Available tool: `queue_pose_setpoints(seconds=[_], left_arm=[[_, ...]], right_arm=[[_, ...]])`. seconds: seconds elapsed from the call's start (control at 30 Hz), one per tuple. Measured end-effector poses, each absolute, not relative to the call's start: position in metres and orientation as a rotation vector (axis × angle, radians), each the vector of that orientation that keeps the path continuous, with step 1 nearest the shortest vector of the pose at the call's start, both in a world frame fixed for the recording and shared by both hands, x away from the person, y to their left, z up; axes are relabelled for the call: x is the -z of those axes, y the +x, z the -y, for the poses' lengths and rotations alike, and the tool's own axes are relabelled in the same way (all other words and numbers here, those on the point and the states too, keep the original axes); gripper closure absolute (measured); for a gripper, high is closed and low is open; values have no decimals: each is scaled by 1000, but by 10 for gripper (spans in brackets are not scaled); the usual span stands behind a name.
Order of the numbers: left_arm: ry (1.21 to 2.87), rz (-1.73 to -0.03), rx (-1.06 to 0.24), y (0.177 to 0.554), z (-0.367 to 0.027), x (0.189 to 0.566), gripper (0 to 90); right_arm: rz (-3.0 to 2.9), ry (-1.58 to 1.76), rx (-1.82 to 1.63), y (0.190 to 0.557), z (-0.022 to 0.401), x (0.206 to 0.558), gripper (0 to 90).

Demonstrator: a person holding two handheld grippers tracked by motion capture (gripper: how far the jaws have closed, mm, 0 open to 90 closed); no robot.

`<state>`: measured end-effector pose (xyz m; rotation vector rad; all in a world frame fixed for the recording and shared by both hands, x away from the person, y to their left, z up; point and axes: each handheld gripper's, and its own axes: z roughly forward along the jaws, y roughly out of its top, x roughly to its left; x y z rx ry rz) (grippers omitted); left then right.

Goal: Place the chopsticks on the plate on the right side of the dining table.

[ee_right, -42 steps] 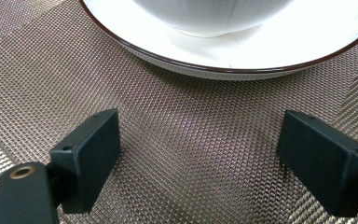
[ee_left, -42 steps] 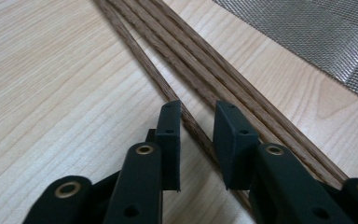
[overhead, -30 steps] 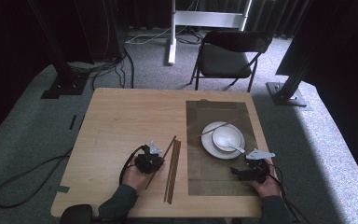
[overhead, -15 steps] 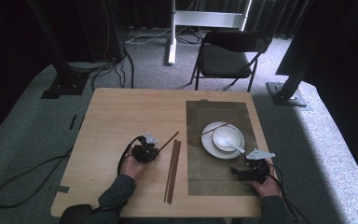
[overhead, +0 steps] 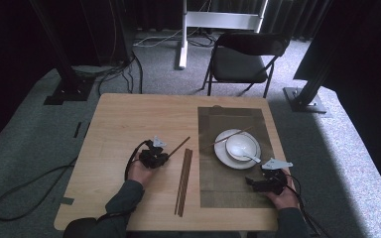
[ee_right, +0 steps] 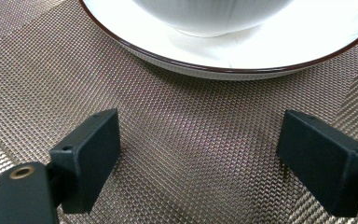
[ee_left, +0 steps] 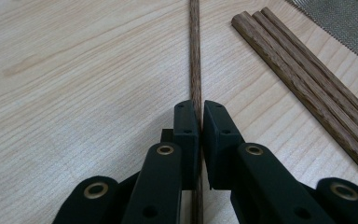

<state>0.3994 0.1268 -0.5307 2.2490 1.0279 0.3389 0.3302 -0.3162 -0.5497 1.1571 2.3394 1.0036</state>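
Wooden chopstick (ee_left: 195, 56) clamped in left gripper (ee_left: 201, 122), 3 chopsticks (ee_left: 307, 88) alongside

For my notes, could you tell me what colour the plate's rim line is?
Dark brown on the white plate, clearest in the right gripper view.

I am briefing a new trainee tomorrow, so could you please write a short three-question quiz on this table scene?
1. True or false: the left gripper is shut on a single chopstick.
2. What lies beneath the right gripper? A) bare wood B) woven placemat C) plate
3. Fill in: the white bowl sits on a ____.

Key:
1. True; it has lifted that one from the loose chopsticks.
2. B; its jaws stand open, holding nothing.
3. Plate.
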Motion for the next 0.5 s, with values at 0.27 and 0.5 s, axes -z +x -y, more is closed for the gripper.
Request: queue_pose_setpoints(seconds=[0.27,0.5], left_arm=[[2250,-1000,-357,394,-126,532,849],[2253,-977,-352,394,-119,532,850]], right_arm=[[-2339,1159,-1004,330,316,550,127],[-2339,1157,-1003,330,316,550,128]])
